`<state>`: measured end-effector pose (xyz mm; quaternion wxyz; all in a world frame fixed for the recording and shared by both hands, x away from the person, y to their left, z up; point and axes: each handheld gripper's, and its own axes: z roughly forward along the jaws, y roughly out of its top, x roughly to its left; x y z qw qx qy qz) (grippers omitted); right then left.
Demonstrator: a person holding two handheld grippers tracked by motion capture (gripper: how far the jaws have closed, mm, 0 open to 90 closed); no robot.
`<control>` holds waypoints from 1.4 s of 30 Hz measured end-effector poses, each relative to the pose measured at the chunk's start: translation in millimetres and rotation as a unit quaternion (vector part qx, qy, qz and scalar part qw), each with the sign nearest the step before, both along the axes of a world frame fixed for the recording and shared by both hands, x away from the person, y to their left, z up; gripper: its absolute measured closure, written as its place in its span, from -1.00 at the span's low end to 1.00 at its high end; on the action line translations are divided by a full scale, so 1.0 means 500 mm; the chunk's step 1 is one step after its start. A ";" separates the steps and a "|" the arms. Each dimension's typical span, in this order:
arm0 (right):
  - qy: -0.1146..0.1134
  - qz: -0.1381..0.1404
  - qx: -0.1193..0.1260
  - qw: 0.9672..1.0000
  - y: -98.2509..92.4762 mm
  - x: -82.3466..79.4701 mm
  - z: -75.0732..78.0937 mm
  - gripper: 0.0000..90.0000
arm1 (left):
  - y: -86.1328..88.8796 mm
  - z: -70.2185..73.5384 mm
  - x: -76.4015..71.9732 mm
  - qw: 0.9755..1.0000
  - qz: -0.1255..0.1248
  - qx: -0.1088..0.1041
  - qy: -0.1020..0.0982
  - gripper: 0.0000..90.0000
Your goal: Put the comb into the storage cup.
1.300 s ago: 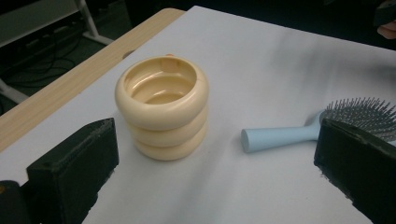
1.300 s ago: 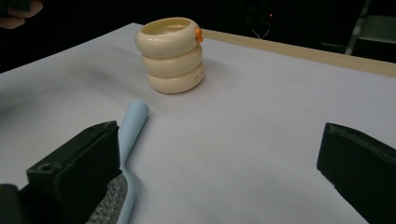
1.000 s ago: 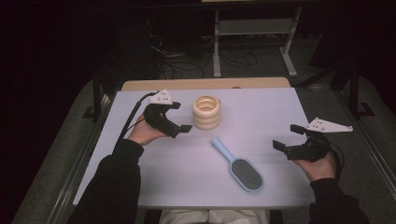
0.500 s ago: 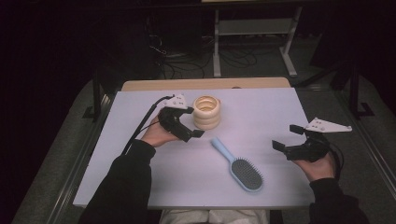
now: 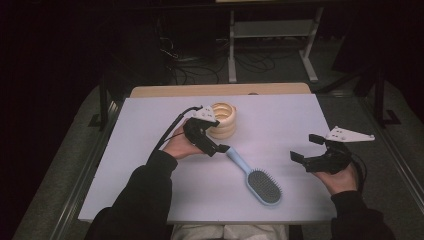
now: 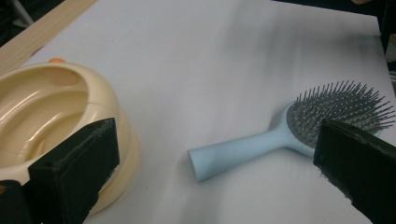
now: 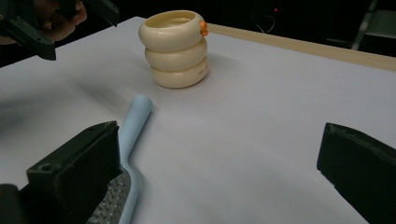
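A light blue hairbrush point(image 5: 255, 177) lies on the white table top point(image 5: 145, 195), its handle pointing at a cream ringed cup point(image 5: 223, 119). My left gripper point(image 5: 212, 139) is open beside the cup, with its jaw tips just short of the handle end. In the left gripper view, the hairbrush point(image 6: 261, 144) lies between the wide-apart jaws of the gripper point(image 6: 215, 144), and the cup point(image 6: 51, 116) is at the left. My right gripper point(image 5: 306, 147) hovers open at the table's right side, holding nothing. The right gripper view shows that gripper point(image 7: 219, 154), the cup point(image 7: 176, 46) and the brush handle point(image 7: 137, 116).
A wooden strip point(image 5: 165, 91) runs along the table's far edge. Beyond it, a metal shelf frame point(image 5: 272, 30) and cables stand on the dark floor. The cup carries a small orange tab point(image 7: 203, 28) on its rim.
My left gripper has moved right and nearer, from left of the cup to the hairbrush handle's end. The right gripper, cup and brush have stayed put.
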<state>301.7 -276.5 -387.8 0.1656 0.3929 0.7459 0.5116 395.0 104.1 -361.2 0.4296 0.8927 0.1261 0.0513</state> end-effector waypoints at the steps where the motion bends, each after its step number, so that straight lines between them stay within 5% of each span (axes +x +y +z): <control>1: 0.000 0.000 0.000 1.000 0.000 0.000 0.000 -1.00 | -0.004 -0.002 0.000 1.000 -0.002 0.002 0.002 -1.00; 22: 0.000 0.004 -0.001 1.000 0.001 0.001 0.000 -1.00 | -0.066 -0.038 0.000 0.998 -0.040 0.039 0.005 -0.85; 23: 0.000 0.004 -0.001 1.000 0.001 0.001 0.000 -1.00 | -0.069 -0.039 -0.001 0.998 -0.048 0.038 0.000 -0.65; 38: 0.001 0.007 -0.004 1.000 0.003 0.000 0.000 -1.00 | -0.091 -0.062 0.009 0.998 -0.045 0.042 -0.003 -0.28; 42: 0.000 0.008 -0.002 1.000 0.003 0.000 0.000 -1.00 | -0.100 -0.071 0.009 0.998 -0.033 0.057 -0.014 0.10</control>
